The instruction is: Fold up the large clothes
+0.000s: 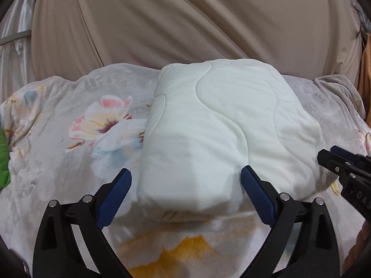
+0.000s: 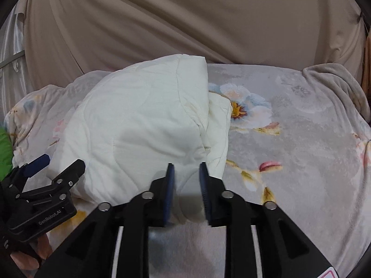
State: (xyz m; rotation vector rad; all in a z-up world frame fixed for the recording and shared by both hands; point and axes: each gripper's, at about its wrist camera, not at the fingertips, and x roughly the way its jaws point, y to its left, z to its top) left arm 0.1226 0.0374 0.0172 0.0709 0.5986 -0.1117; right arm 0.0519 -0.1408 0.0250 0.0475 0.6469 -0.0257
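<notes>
A white quilted garment [image 1: 215, 134], folded into a thick bundle, lies on a floral bedspread [image 1: 76, 125]. My left gripper [image 1: 185, 178] is open wide, its blue pads on either side of the bundle's near end. In the right wrist view the bundle [image 2: 139, 125] sits left of centre. My right gripper [image 2: 185, 169] has its jaws partly closed around the bundle's near right corner, pads close to the fabric with a gap still between them. The right gripper shows at the right edge of the left wrist view [image 1: 324, 158]; the left gripper shows at lower left in the right wrist view [image 2: 62, 162].
A beige curtain [image 1: 185, 23] hangs behind the bed. A green item [image 1: 3, 159] lies at the bed's left edge. A grey blanket fold [image 2: 336, 85] lies at the far right. Bare bedspread [image 2: 301, 150] stretches right of the bundle.
</notes>
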